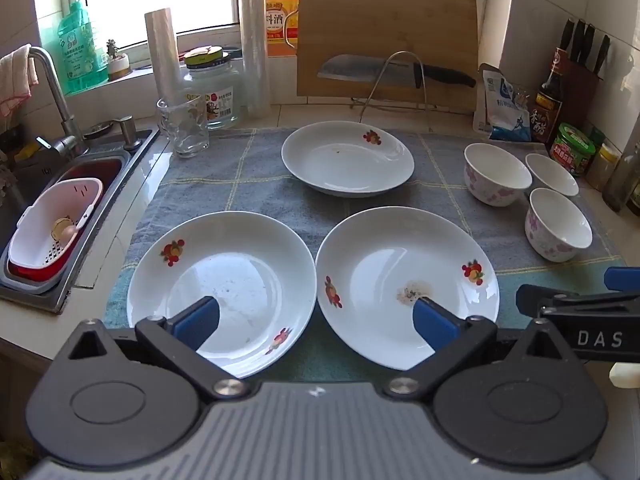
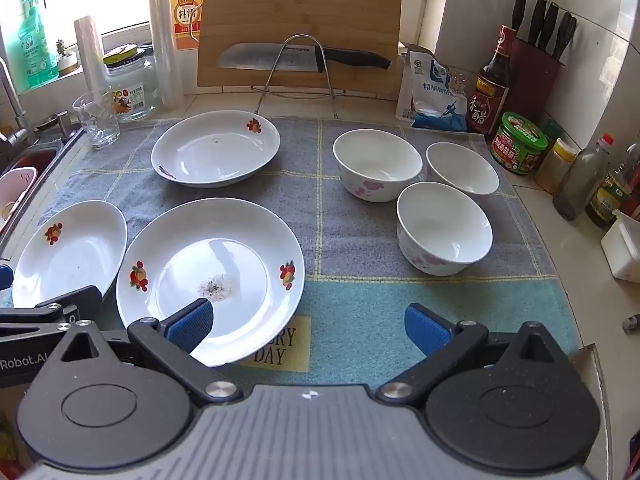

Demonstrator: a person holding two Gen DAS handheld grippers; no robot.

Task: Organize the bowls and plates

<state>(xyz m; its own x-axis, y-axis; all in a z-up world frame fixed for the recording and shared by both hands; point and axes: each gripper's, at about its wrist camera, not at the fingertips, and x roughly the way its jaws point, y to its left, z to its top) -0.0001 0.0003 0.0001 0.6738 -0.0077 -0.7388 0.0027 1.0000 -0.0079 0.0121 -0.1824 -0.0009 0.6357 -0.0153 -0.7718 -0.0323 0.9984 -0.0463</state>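
From the left wrist view, the left tongs [image 1: 316, 318] are hanging spread wide above the near edge of a grey checked towel [image 1: 260, 188] covering the table [image 1: 40, 320], gripping nothing. Its blue fingertips [image 1: 198, 322] are showing over the two nearest plates: the near left plate [image 1: 240, 264] and the near right plate [image 1: 400, 264], which are lying side by side with rims almost touching. The right one is carrying a small patch of residue in its middle. A third plate [image 1: 348, 158] is sitting farther back, apart from both. Three bowls [image 1: 496, 178] with pink flower print are standing upright in a close cluster at the right of the towel. A sink [image 1: 60, 208] with a pink strainer basket [image 1: 56, 224] is lying to the left, and a cutting board [image 1: 386, 36] is leaning at the back with a knife [image 1: 400, 72] on a wire rack before it. The right tongs [image 1: 580, 300] are showing at the right edge

From the right wrist view, the right tongs [image 2: 308, 326] are likewise standing fully apart and holding nothing, one fingertip over the soiled plate [image 2: 224, 248], the other over bare towel [image 2: 360, 220]. The bowls [image 2: 444, 228] are sitting ahead to the right, the far plate [image 2: 216, 148] ahead to the left, and the remaining plate [image 2: 72, 248] at the left edge beside part of the left tongs [image 2: 52, 312]
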